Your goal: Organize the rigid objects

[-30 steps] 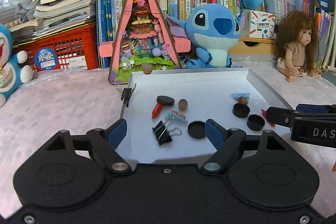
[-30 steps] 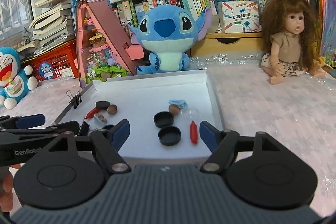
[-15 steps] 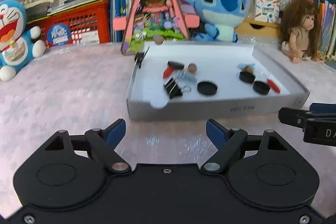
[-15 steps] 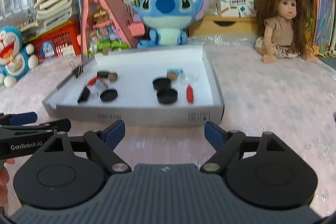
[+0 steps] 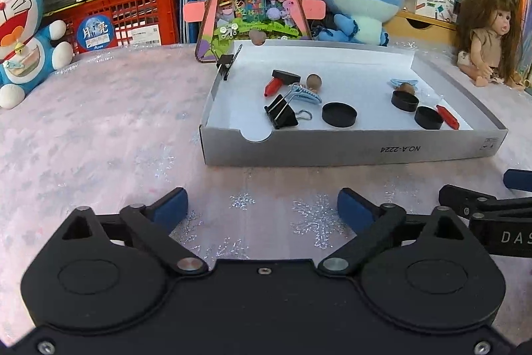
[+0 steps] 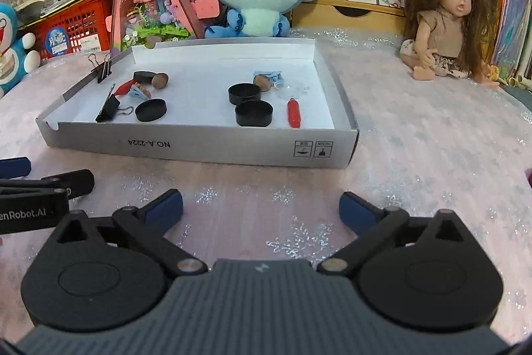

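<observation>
White box (image 5: 349,148), black caps (image 5: 339,114), pink snowflake-patterned tablecloth (image 5: 99,128)

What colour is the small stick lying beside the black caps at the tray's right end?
Red. The stick shows best in the right wrist view, beside the nearer black cap.

Bright daylight, soft shadows, sharp focus, bowed edges (fisheye)

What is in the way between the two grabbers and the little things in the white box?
Only the box's near wall. Both the left gripper and right gripper are opening, empty, over bare tablecloth before it. The binder clip and black caps lie behind that wall, open from above.
</observation>
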